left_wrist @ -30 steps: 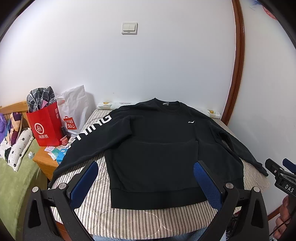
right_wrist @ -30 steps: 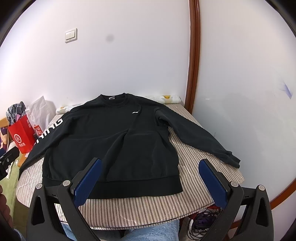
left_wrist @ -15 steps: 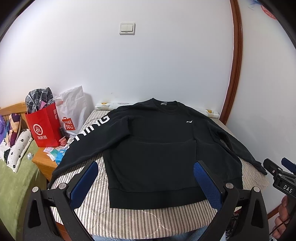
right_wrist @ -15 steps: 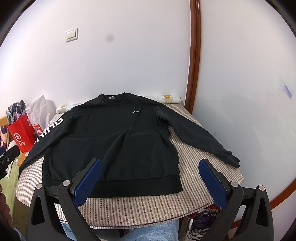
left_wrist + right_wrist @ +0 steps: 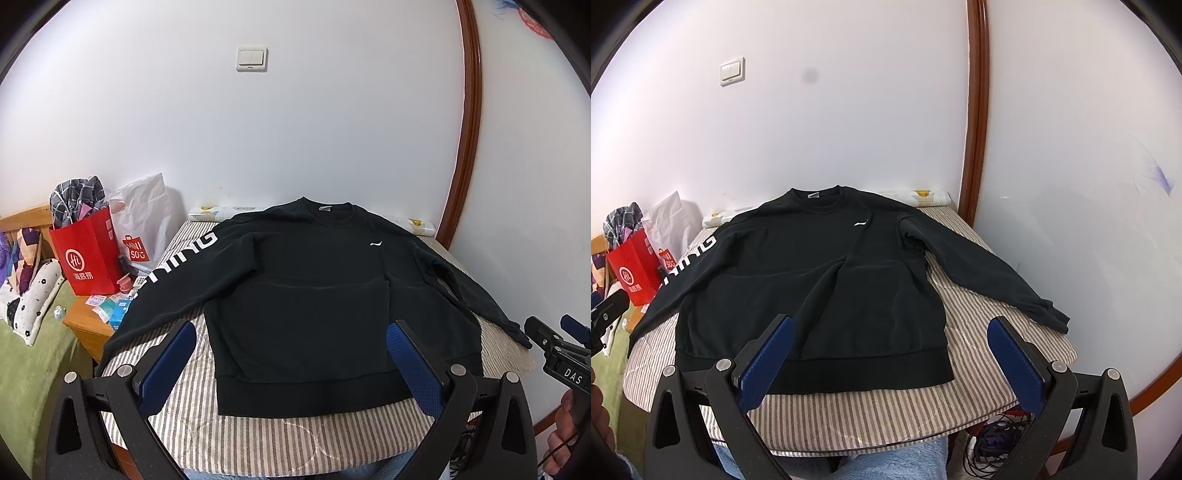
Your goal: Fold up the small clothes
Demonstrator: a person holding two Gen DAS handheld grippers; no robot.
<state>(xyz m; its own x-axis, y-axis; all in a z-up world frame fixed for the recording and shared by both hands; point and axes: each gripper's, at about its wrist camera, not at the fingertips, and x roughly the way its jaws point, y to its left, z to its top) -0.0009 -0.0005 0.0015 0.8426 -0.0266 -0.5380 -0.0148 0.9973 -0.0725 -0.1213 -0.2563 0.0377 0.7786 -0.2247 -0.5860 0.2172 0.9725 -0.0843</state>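
Lying flat: black knit sweatshirt (image 5: 306, 302) | striped table (image 5: 207, 435) | both grippers agape

A striped worktop (image 5: 192, 413) carried a black sweatshirt (image 5: 314, 295) spread flat ahead of both hand-held grippers, its collar on the far side, sleeves angled outward, one cuff (image 5: 1052, 314) at the right edge.

Bags (image 5: 88, 254) crowd table's (image 5: 258, 439) left; right wall (image 5: 1089, 221) close.
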